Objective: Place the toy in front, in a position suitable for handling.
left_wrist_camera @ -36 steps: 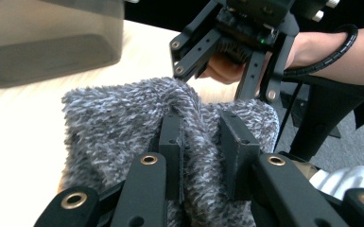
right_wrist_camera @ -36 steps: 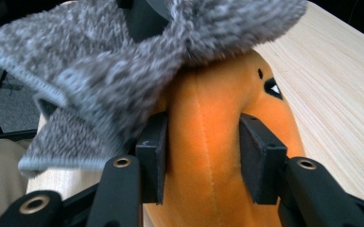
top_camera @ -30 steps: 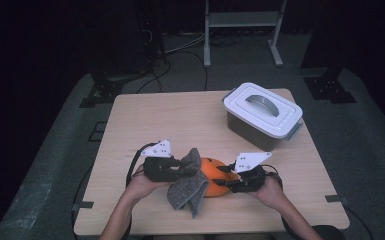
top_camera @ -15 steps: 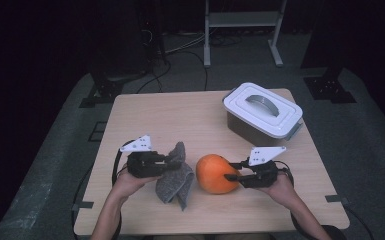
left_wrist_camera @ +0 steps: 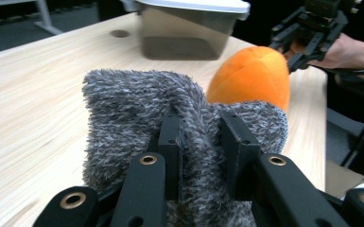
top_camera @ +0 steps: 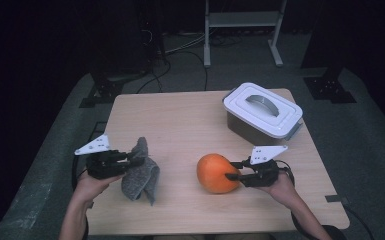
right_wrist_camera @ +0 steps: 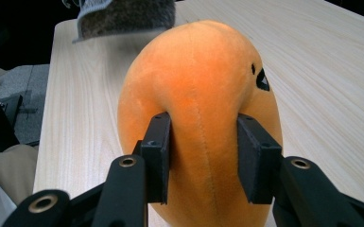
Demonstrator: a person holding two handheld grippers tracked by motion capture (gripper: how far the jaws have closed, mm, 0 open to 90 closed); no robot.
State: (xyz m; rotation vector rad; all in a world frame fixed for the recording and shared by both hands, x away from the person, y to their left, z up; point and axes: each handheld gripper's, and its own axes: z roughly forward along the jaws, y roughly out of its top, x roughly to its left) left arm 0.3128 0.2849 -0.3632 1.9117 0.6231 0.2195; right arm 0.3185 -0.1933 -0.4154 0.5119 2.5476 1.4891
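Fingers (left_wrist_camera: 170, 142) of the left gripper (top_camera: 130, 161) are pressed close together on a fold of the grey cloth (top_camera: 141, 172), which is pinched between them at the lower left of the high view. This cloth is made of a fuzzy, speckled knit; it is crumpled, and its lower part hangs down to the wooden table (top_camera: 180, 120). In the left gripper view, the fabric is seen bunched around both black jaws.

To the right of it, well apart, the orange plush toy (top_camera: 217, 173) is found near the lower middle of the high view. It is soft, rounded and egg-shaped, with a short velvety surface, a seam down its side and small black marks.

Further right, the right gripper (top_camera: 233, 171) is held level, and its fingers (right_wrist_camera: 157, 156) are kept partly apart, squeezing the toy from both sides so that the plush is dented.

At the upper right, a white plastic box (top_camera: 262, 114) with a handled lid is placed on the table.
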